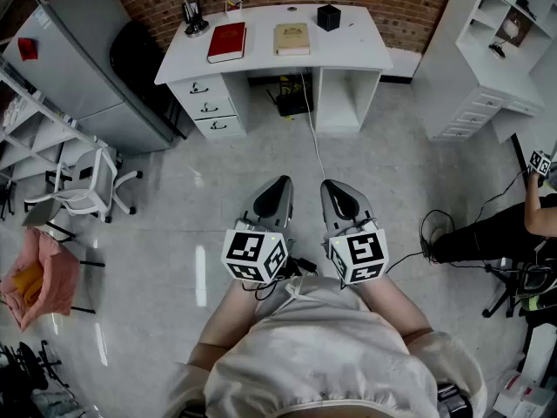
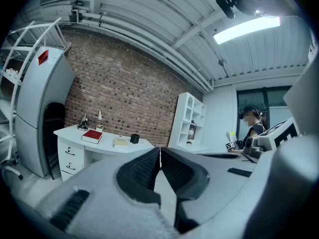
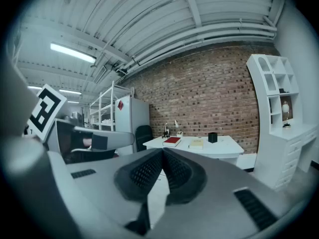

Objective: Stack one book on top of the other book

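The left gripper (image 1: 280,188) and the right gripper (image 1: 333,190) are both closed tight and empty, held side by side well short of the white counter (image 1: 357,52). On that counter the red book (image 1: 227,42) lies flat toward its left end. The tan book (image 1: 292,38) lies near it at the middle, not touching. A small black box (image 1: 328,16) sits nearer the counter's back edge.

Grey left tool (image 1: 282,182), right tool (image 1: 332,185) — pale shirt (image 1: 322,347)

Left tool (image 1: 281,182) matt plastic — floor (image 1: 174,225) glossy.
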{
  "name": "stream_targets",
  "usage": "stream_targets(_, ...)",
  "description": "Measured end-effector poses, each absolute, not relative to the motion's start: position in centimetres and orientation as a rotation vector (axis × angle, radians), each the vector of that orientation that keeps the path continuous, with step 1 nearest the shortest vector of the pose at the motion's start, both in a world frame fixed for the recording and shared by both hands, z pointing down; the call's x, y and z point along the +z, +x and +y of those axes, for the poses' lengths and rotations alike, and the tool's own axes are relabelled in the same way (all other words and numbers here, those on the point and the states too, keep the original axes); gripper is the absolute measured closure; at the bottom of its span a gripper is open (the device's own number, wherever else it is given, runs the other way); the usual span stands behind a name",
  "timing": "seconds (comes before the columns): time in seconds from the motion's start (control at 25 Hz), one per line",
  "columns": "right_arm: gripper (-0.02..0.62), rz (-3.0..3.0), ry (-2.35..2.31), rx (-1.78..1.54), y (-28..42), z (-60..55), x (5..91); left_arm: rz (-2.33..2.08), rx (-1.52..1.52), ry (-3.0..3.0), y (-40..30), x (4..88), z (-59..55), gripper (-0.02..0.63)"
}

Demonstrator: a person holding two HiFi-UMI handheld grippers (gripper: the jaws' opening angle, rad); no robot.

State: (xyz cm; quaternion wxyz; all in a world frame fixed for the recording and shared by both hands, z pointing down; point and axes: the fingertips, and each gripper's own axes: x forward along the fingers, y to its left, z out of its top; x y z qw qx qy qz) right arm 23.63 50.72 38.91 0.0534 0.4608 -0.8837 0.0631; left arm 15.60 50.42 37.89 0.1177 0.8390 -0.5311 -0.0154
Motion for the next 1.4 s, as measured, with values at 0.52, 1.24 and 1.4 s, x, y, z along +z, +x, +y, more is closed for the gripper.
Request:
stream_targets(0.52,0.568,-2.664,1.468,0.304,23.6,48.0,39.9,-1.534,-0.009,2.447,15.1,38.6,47.7,0.584)
stream_targets(1.24,0.568,-2.556,1.536,0.394,16.5,33.0,40.6,-1.447,0.017,2.437,7.6,38.9,32.2,0.586)
stream_targets(1.4,0.566,-2.529,1.575,0.391,14.0,28.6,40.2,-1.418,0.009,2.451,4.6,38.6,27.5,0.585)
